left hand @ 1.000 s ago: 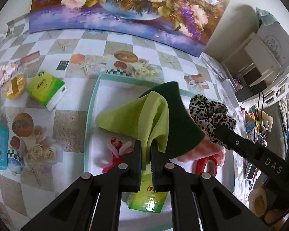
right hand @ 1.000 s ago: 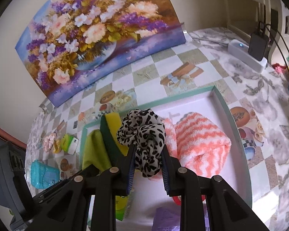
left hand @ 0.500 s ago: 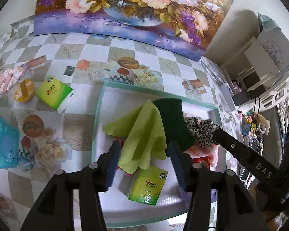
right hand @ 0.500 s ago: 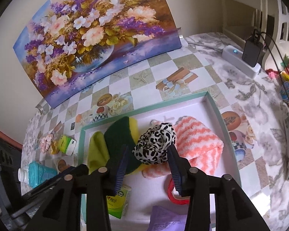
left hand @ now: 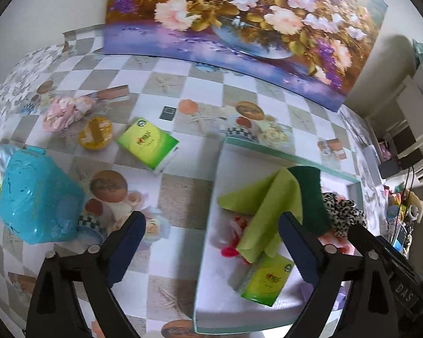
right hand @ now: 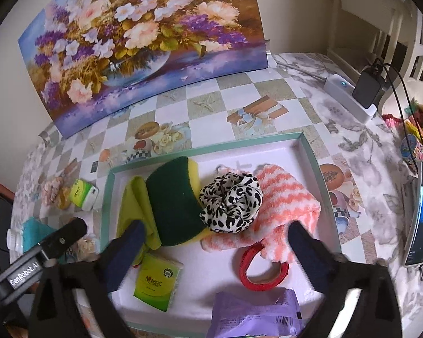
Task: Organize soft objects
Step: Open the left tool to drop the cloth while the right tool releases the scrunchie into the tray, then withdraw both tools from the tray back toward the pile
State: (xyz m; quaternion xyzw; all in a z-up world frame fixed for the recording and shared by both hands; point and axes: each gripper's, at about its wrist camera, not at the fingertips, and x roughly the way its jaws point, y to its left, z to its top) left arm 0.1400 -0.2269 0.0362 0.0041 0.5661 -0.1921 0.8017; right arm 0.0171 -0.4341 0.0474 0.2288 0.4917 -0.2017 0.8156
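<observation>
Just ahead of the right gripper [right hand: 214, 239], jaws opening and empty, a leopard-print scrunchie [right hand: 230, 202] lies in the teal-rimmed tray [right hand: 315, 166] beside sponge [right hand: 173, 197], lime cloth [left hand: 268, 211] and striped towel [right hand: 284, 197]; the left gripper [left hand: 211, 242] opens empty too

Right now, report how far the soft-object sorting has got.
Done: the green cloth, sponge, leopard scrunchie and striped pink towel lie in the tray. In hand: nothing; the left gripper and right gripper are opening with empty jaws. Left: the tissue pack and pink scrunchie lie outside on the table.
</observation>
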